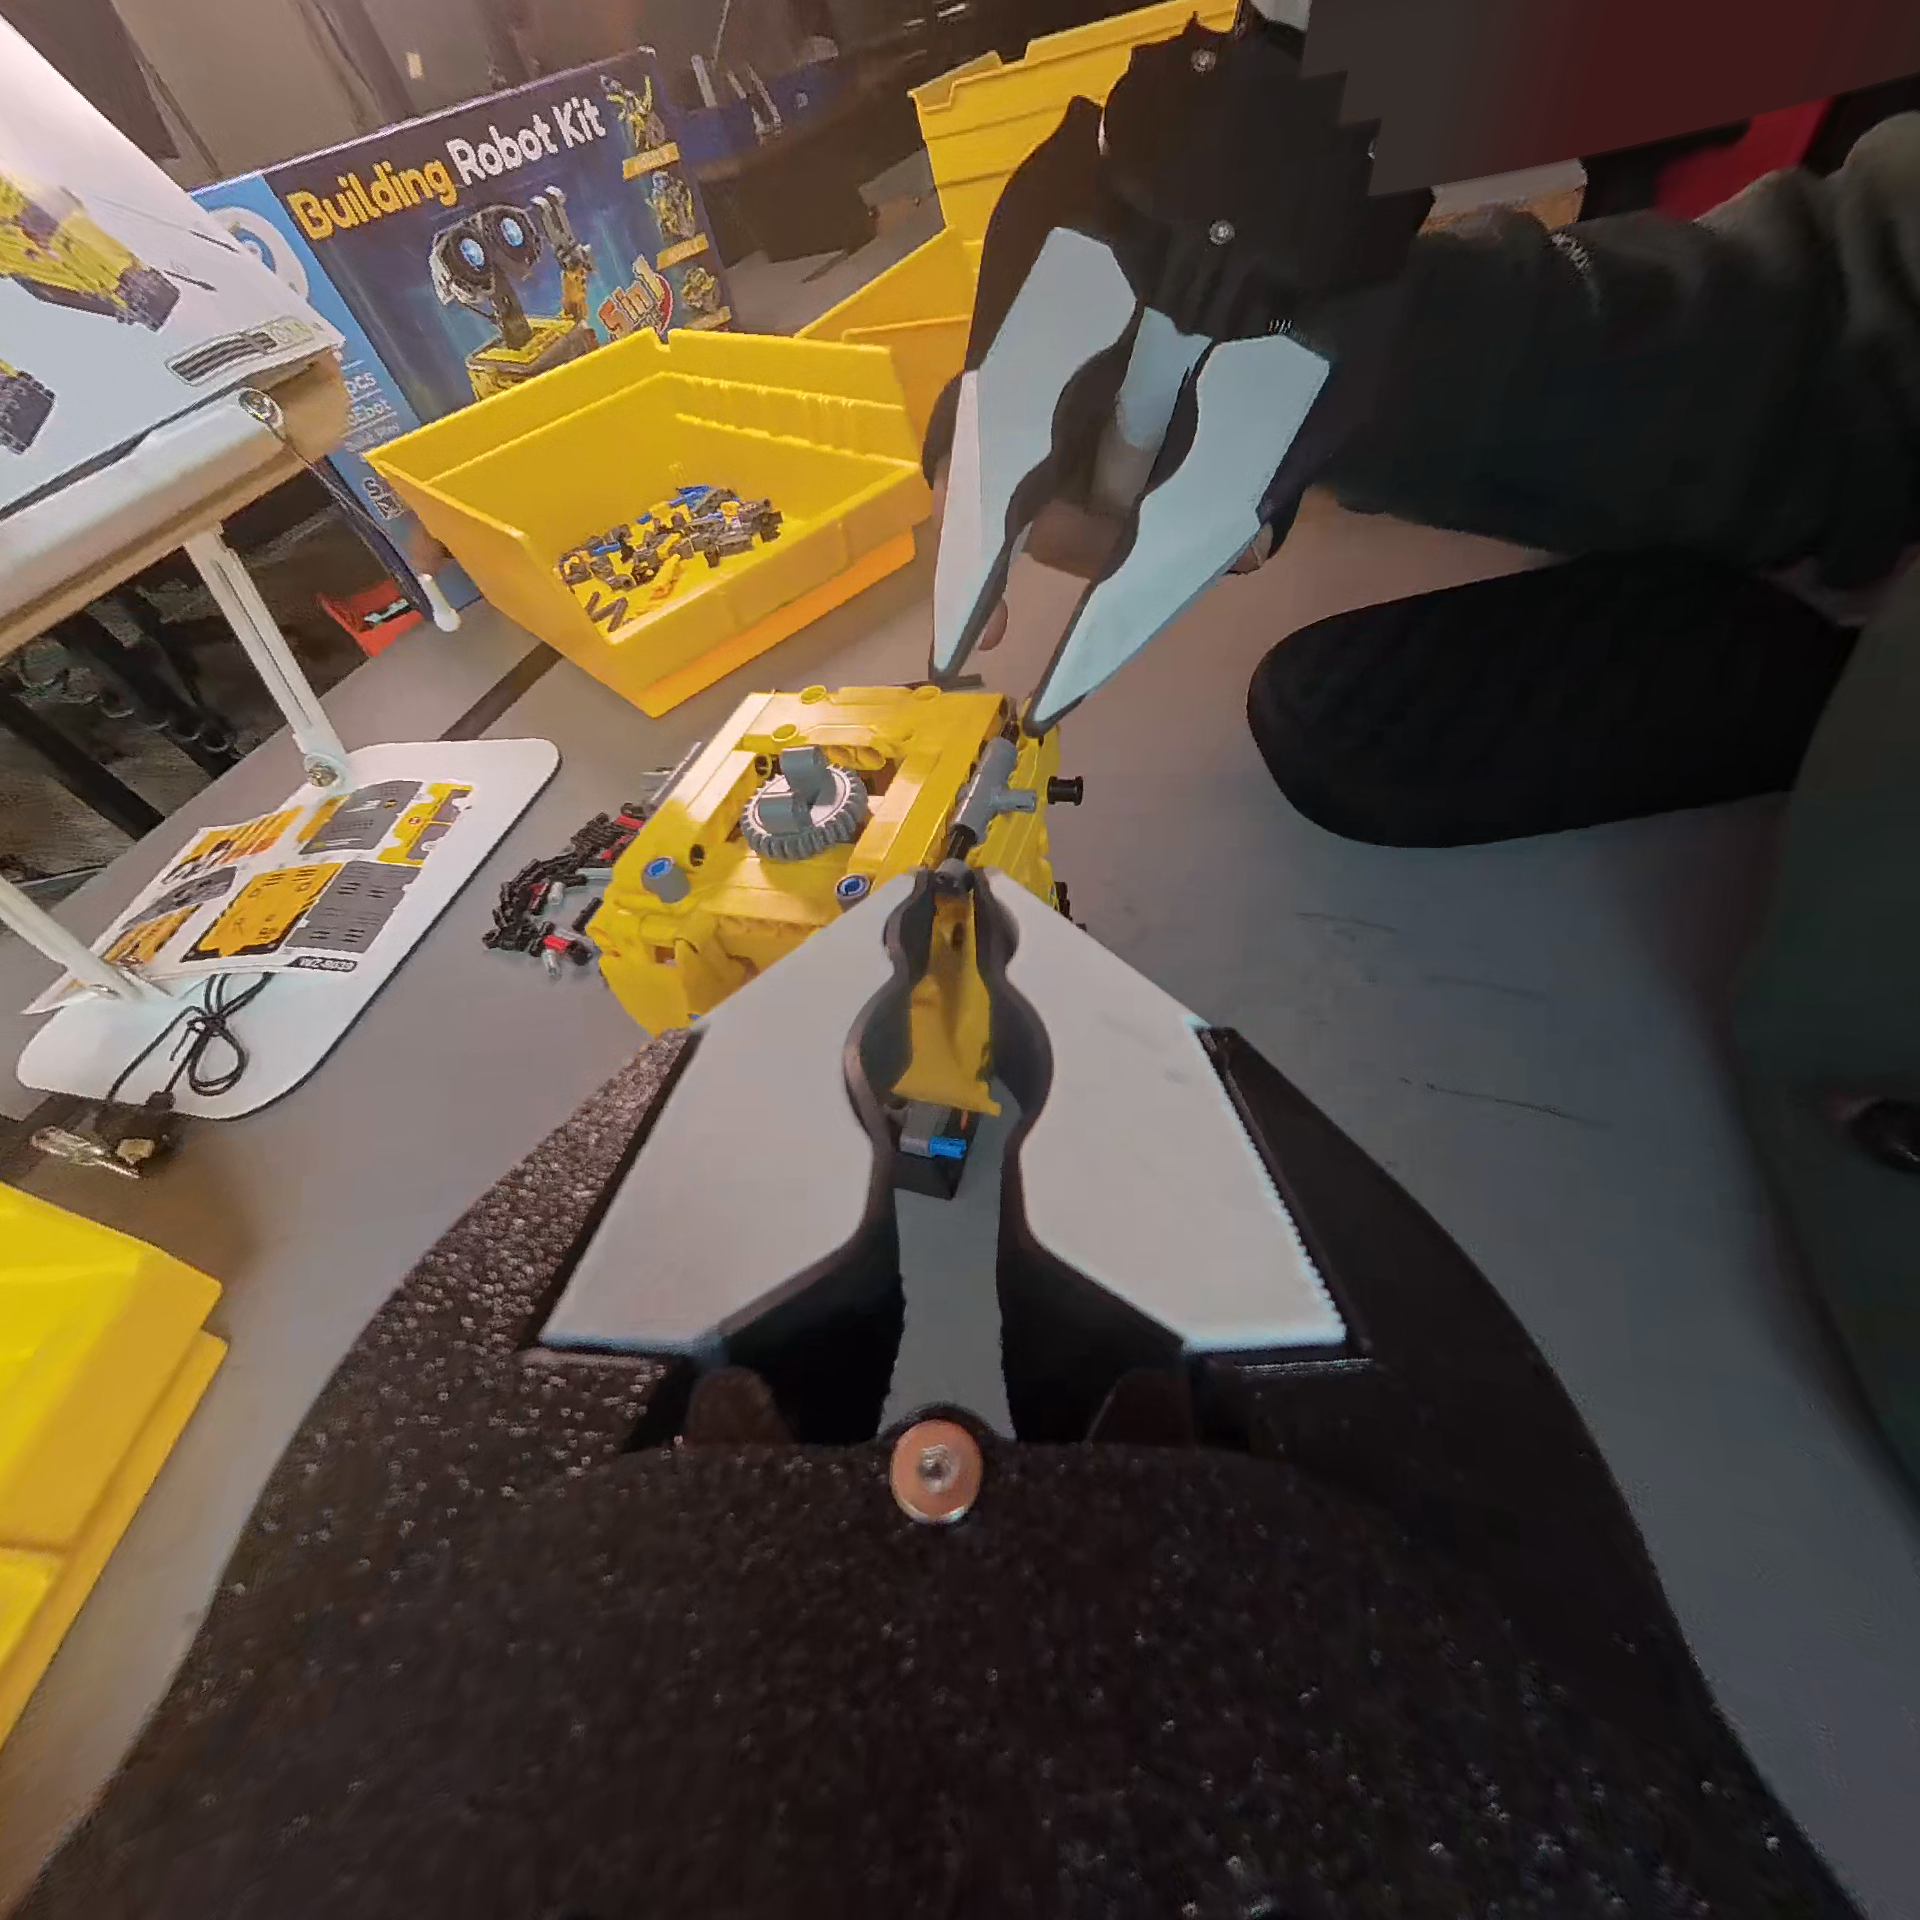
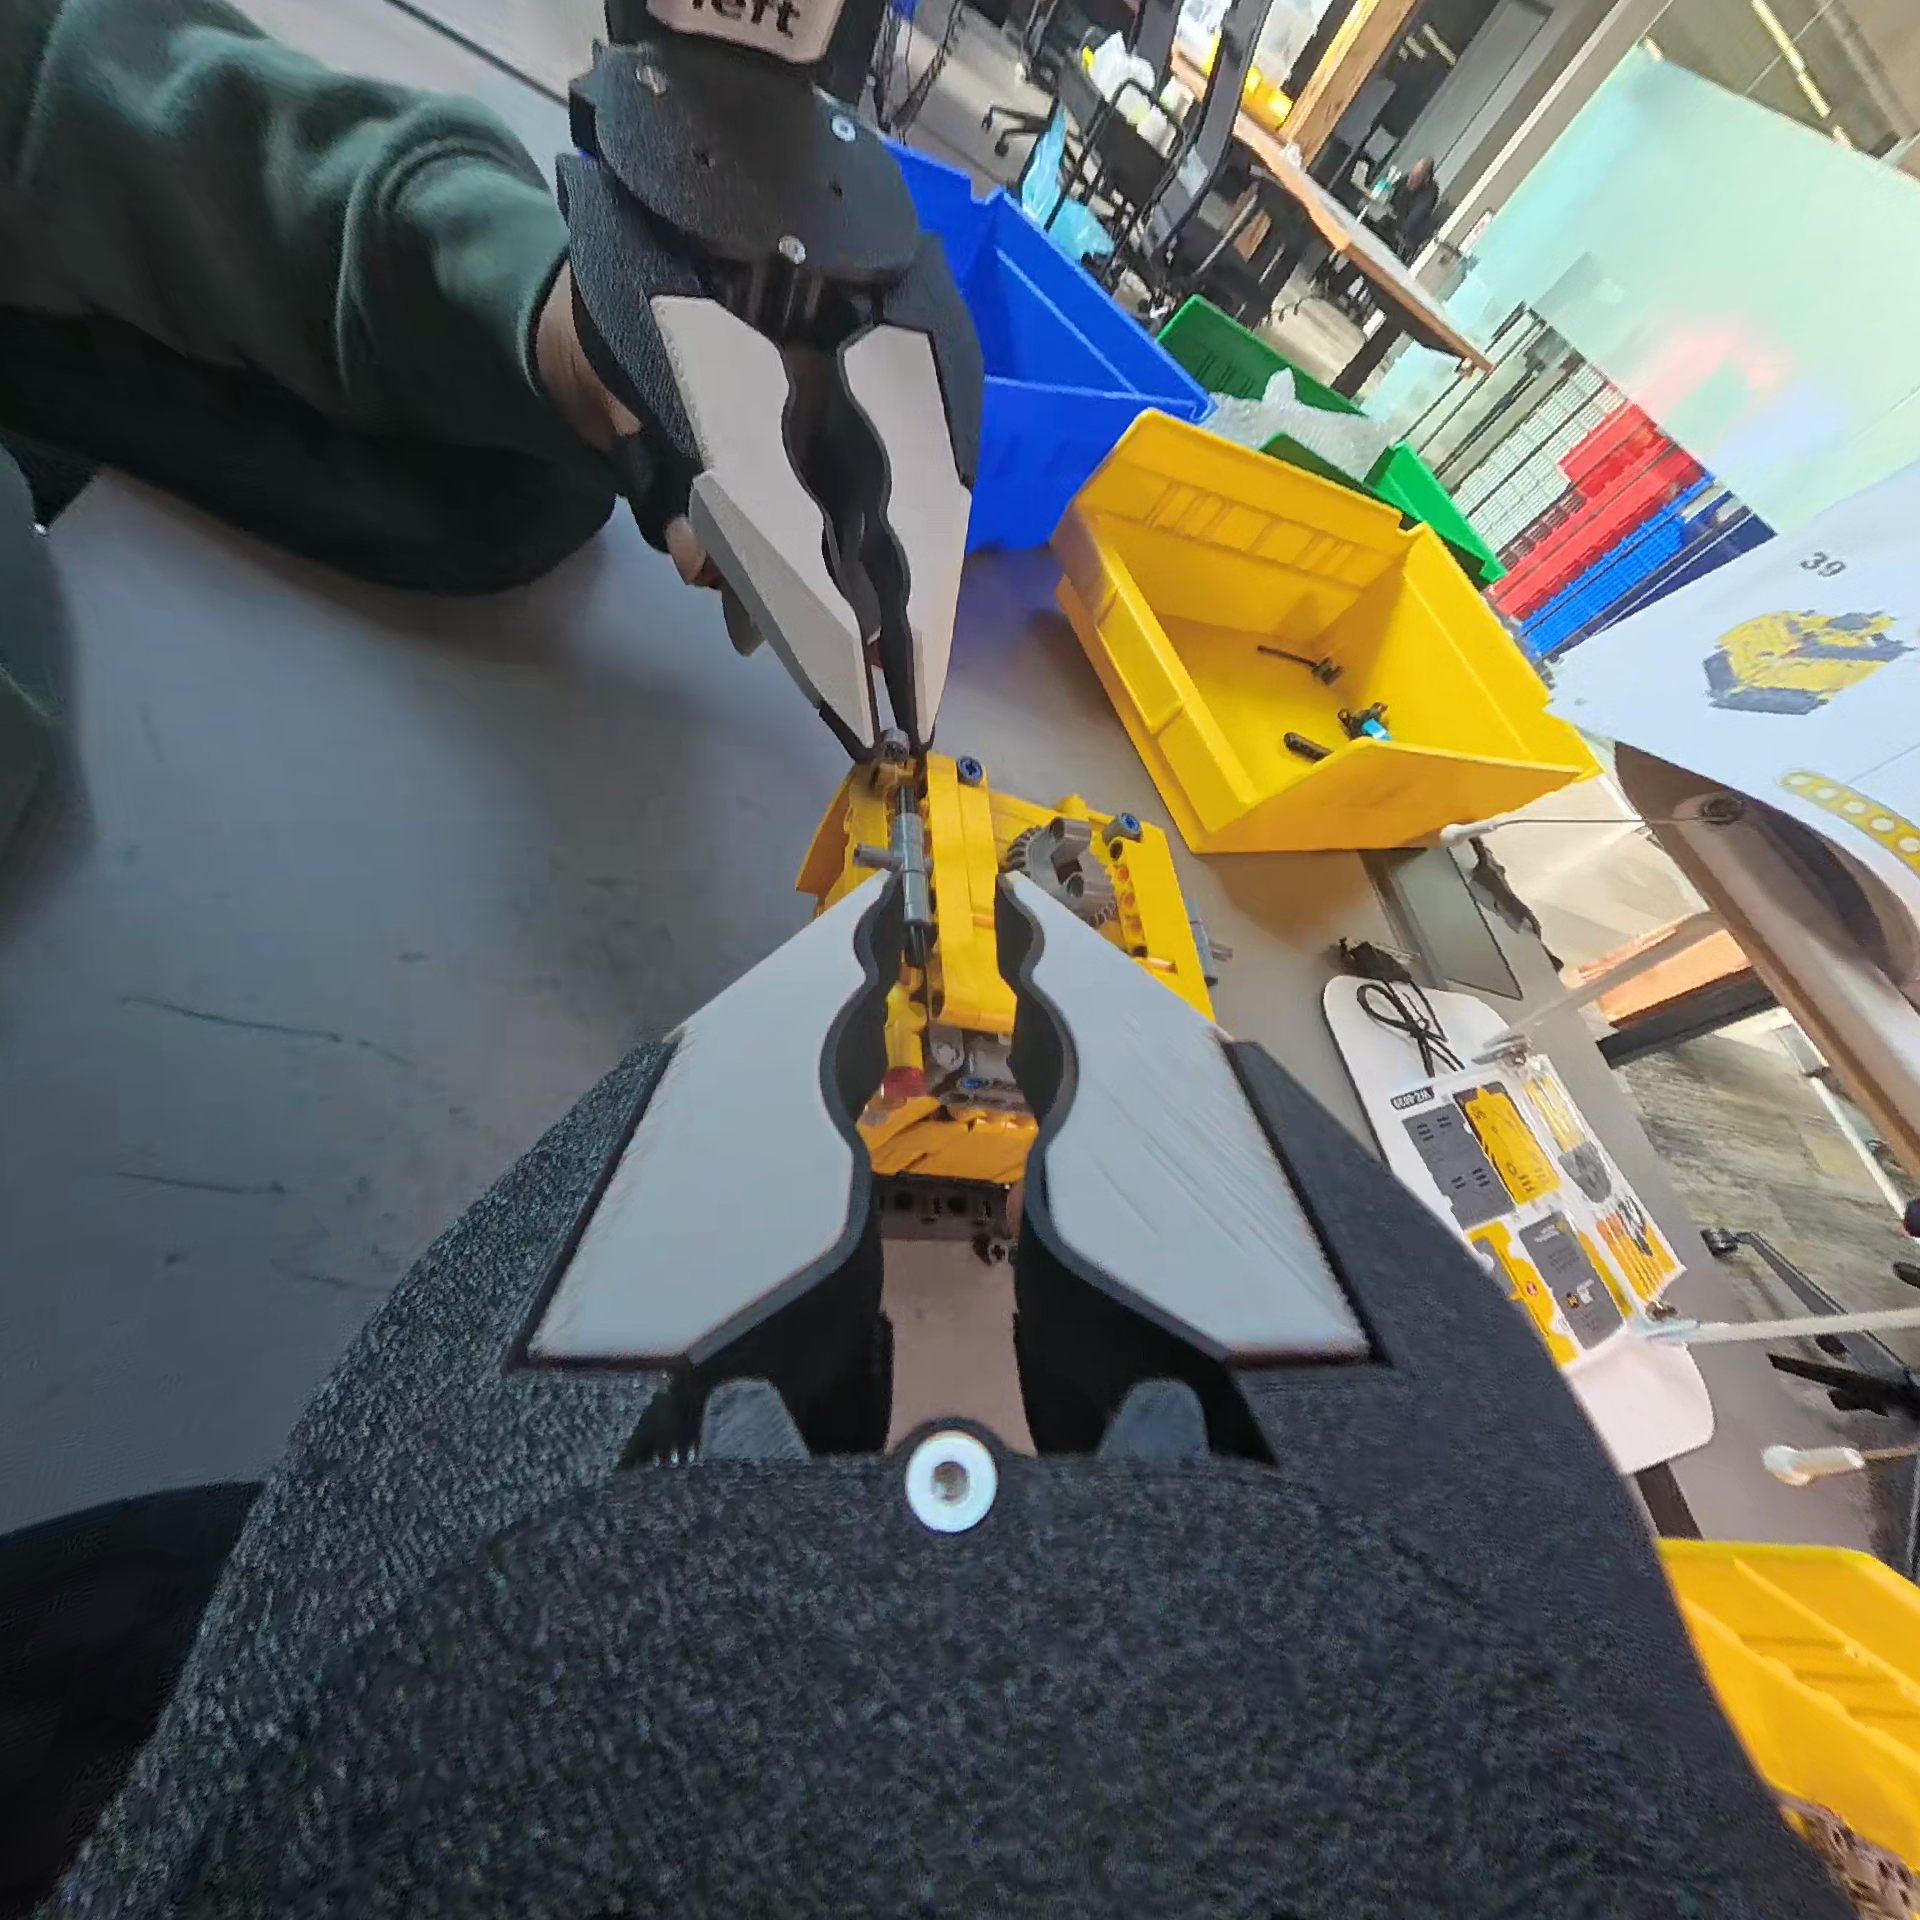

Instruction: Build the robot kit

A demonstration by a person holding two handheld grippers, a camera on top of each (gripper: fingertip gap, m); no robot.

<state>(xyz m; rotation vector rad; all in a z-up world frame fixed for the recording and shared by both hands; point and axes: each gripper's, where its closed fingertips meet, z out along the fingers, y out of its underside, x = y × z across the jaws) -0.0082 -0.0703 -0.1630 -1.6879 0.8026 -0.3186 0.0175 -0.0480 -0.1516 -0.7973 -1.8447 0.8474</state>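
While the yellow brick model (image 1: 821, 831) sits near the middle of the grey table (image 1: 1403, 1039), both grippers meet it from opposite ends. The left gripper (image 1: 951, 883) is clenched on a small grey bush at the end of a dark axle (image 2: 912, 873) that runs along the model's top edge; in the right wrist view its tips pinch together right at that end. The right gripper (image 2: 940, 894) is released, its fingers (image 2: 1132, 1091) spread to either side of the model's far end, the axle lying in the gap between them; whether they touch the model I cannot tell. A grey gear (image 1: 805, 805) lies in the model's open top. Loose black links (image 1: 540, 904) lie just beside the model. Toward the table's back edge stands a yellow bin (image 1: 665, 499) with small parts, a printed box (image 1: 488, 239) behind it. A sticker sheet (image 1: 281, 883) rests on a white stand base toward the table's side edge.
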